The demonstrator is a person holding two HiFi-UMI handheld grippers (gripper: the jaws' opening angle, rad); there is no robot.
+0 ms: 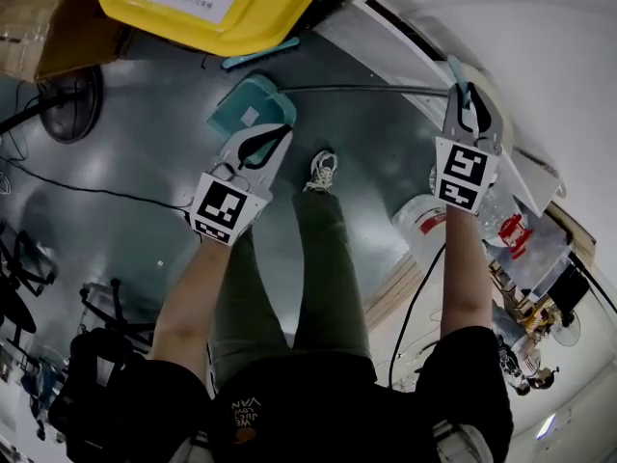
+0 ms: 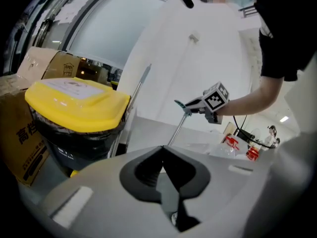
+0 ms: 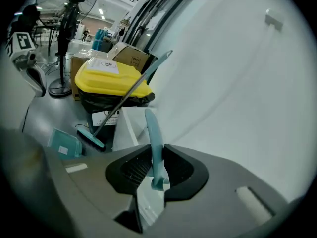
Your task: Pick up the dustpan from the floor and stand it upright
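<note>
Teal plastic dustpan [image 1: 249, 104], head view: it sits low over the grey floor [image 1: 145, 162], just ahead of your shoe [image 1: 323, 170]. Whether it touches the floor, you cannot tell.
Thin metal rod [image 1: 366, 90], head view: it runs from the pan across to your right gripper [image 1: 469, 87] near the white wall.
Left gripper [image 1: 278, 135], head view: it hangs just beside the pan, apart from it.
Yellow-lidded black bin [image 1: 222, 8], head view: it stands beyond the pan, with a teal broom head [image 1: 260, 54] at its foot.
Left gripper [image 2: 162, 149], left gripper view: your jaws are pressed together with nothing between them.
Right gripper [image 2: 182, 104], left gripper view: it is raised, and the rod [image 2: 176, 130] slants down from it.
Right gripper [image 3: 154, 150], right gripper view: your jaws are part-way closed, clamped on the dustpan's teal plastic handle [image 3: 152, 133], which stands upright between them.
Pan [image 3: 63, 144], right gripper view: it is low at the left, near the broom [image 3: 124, 95] that leans on the bin [image 3: 109, 81].
</note>
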